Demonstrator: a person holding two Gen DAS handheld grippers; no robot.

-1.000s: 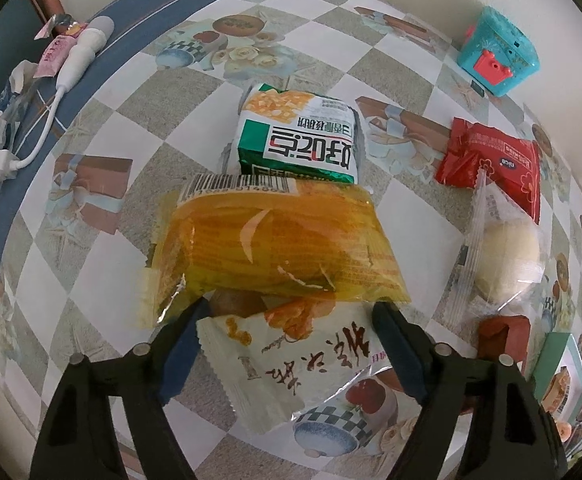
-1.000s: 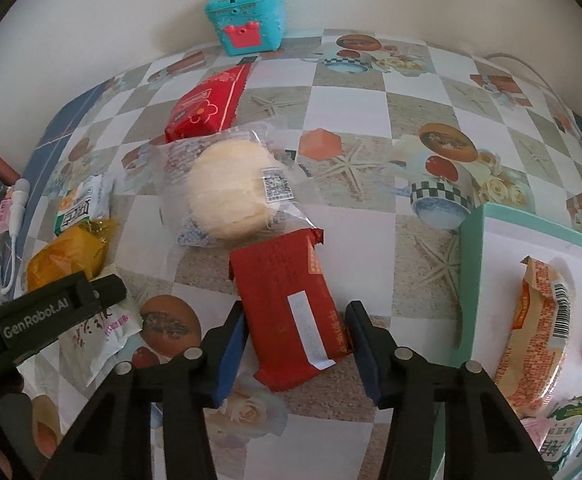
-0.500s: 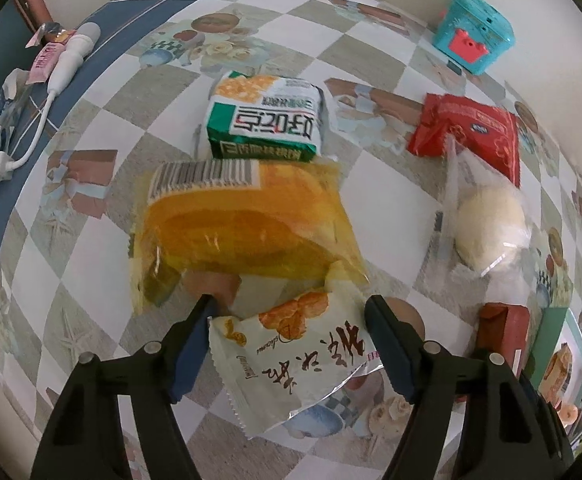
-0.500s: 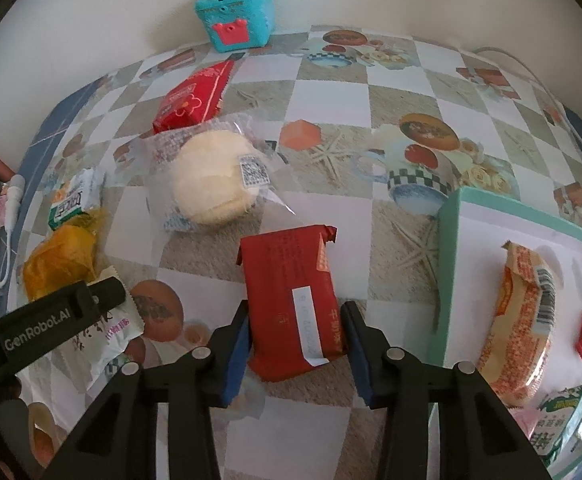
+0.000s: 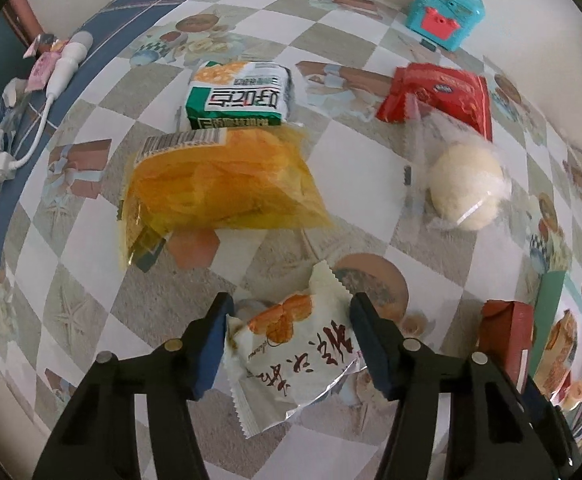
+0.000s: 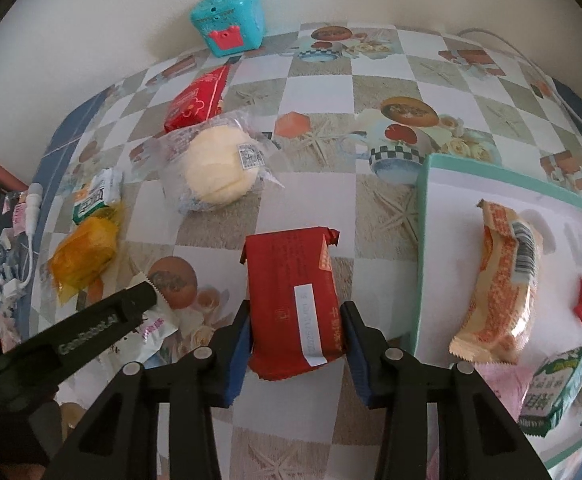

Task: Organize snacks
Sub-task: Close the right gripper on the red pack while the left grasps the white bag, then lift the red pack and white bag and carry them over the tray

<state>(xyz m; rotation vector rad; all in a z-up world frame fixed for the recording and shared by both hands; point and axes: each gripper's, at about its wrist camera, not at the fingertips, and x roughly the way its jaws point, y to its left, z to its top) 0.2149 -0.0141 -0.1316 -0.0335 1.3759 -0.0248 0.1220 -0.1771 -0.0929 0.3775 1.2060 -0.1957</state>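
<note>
My left gripper [image 5: 289, 320] is shut on a white snack packet [image 5: 295, 354] with orange print and holds it above the table. My right gripper [image 6: 295, 328] is shut on a red snack packet [image 6: 293, 296], lifted beside the teal-rimmed tray [image 6: 423, 240]. The tray holds an orange-and-cream packet [image 6: 499, 284], a green packet [image 6: 559, 388] and small sweets. On the table lie a yellow chip bag [image 5: 219, 184], a green-and-white packet [image 5: 239, 96], a wrapped bun [image 5: 467, 188] and another red packet [image 5: 439, 96].
A teal toy box [image 6: 229, 18] stands at the wall. A white cable and charger [image 5: 31, 120] lie at the table's left edge. The left gripper's arm [image 6: 83, 332] shows in the right wrist view, close to the red packet.
Both grippers have closed on their packets and lifted them. The left one has pulled the white packet back, away from the yellow bag. The right one has moved toward the tray.
</note>
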